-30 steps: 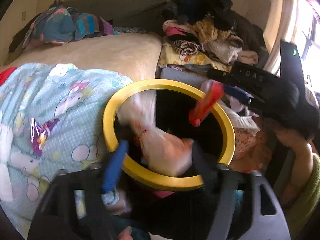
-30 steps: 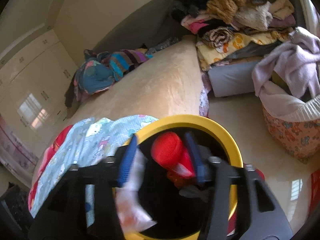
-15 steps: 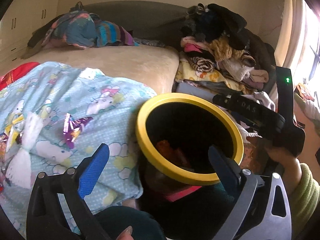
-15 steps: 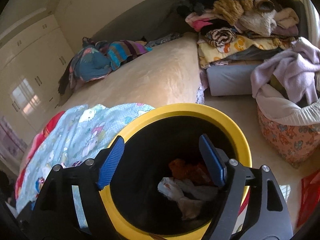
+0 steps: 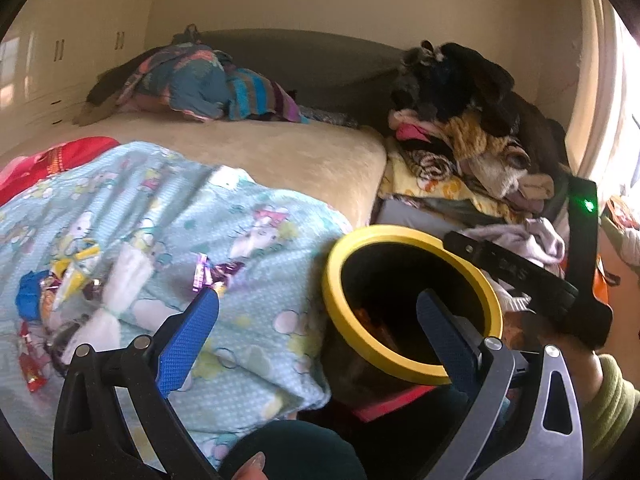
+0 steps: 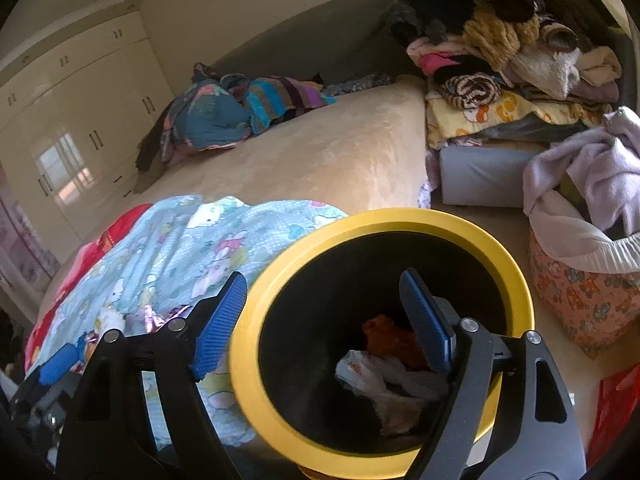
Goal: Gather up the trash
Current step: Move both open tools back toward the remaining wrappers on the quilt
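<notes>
The black trash bin with a yellow rim [image 5: 400, 234] [image 6: 400, 216] stands beside the bed. A crumpled white wrapper [image 6: 380, 376] and an orange piece [image 6: 384, 332] lie inside it. My left gripper [image 5: 316, 304] is open and empty, astride the bin's left edge and the light-blue cartoon blanket [image 5: 160, 208]. On that blanket lie a shiny purple wrapper [image 5: 212, 274], a white tissue [image 5: 120, 280] and more coloured wrappers [image 5: 40, 292]. My right gripper [image 6: 323, 280] hangs over the bin mouth, open and empty. Its black body [image 5: 520, 276] shows in the left wrist view.
A tall pile of folded clothes [image 6: 500, 60] rises at the far right of the bed. A patterned laundry basket [image 6: 580, 288] with a lilac cloth sits on the floor right of the bin. Crumpled clothing [image 5: 200, 84] lies at the bed's far side, and white wardrobes [image 6: 60, 120] stand left.
Both grippers were holding trash over the bin; their jaws opened and the pieces dropped in. The left gripper swung left towards the blanket, and the right shifted slightly over the bin.
</notes>
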A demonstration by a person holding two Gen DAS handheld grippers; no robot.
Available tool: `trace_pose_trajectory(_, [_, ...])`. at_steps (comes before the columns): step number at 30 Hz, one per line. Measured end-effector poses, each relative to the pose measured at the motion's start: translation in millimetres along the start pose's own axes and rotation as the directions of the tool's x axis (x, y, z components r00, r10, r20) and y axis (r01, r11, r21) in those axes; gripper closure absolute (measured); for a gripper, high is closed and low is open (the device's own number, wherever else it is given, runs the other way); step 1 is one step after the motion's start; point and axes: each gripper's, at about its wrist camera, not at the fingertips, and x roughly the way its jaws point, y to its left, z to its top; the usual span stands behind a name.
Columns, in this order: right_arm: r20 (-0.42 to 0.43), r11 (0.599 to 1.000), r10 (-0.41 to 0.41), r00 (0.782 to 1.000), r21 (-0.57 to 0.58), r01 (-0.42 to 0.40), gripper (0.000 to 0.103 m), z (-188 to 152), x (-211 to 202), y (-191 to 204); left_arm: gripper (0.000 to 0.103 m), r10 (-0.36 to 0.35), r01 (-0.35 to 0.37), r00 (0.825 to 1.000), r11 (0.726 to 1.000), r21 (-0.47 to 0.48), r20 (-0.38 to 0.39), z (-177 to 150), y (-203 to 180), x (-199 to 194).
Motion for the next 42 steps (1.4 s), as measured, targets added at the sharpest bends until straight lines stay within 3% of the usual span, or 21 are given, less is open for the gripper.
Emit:
trace_pose_trajectory(5, [0.017,0.999,0.032,0.999,-0.034,-0.032,0.025,-2.6,-7.9,18.6,0.007,0.045,-0.045,0.998,0.999,-0.016,0.032,1.9,16.9,-10.8])
trace_pose_trajectory(25, [-0.007,0.970,0.160,0.987,-0.183,-0.159,0.024,-19.1,-28.1,86.7,0.007,0.155,-0.140,0.981,0.982,-0.130,0.114,15.4,77.5,-44.0])
trace_pose_trajectory(42, [-0.079,0.914,0.261,0.962,-0.299,-0.273,0.022,-45.3,-37.5,141.6,0.007,0.268,-0.235,0.956,0.943,-0.237,0.118,19.5,136.9,-56.2])
